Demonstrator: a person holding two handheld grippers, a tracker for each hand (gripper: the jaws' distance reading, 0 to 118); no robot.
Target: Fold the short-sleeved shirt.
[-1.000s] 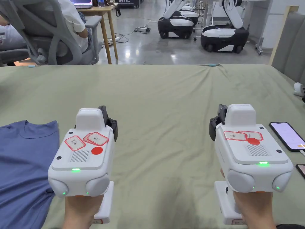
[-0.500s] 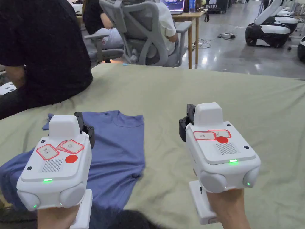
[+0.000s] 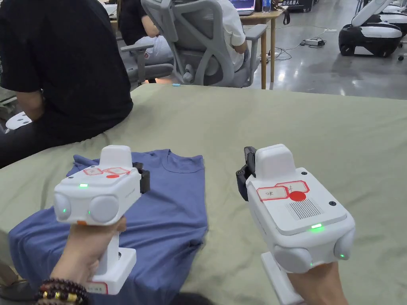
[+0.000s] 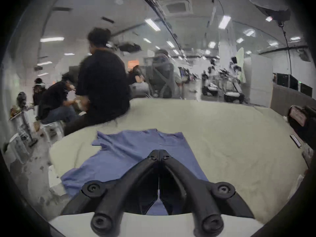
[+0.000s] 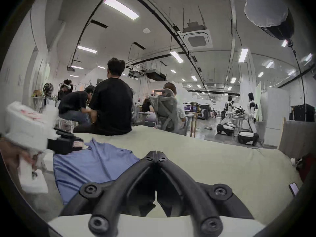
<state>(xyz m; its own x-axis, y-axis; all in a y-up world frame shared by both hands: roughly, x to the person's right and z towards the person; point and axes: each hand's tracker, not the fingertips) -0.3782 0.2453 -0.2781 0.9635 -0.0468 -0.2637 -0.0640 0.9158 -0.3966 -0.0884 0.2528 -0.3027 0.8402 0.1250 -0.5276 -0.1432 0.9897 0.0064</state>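
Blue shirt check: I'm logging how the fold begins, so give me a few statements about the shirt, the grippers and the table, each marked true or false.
1. The blue shirt lies on the green cloth with its collar on the far side from the person holding the grippers. True.
2. The left gripper is clamped on a sleeve. False: its jaws are shut with nothing between them, above the shirt.
3. The right gripper is wide open. False: its jaws meet at the tips.
4. A person in black sits on the table edge beyond the shirt. True.
5. The right gripper is held over the shirt's collar. False: in the head view it is over bare green cloth, beside the shirt.
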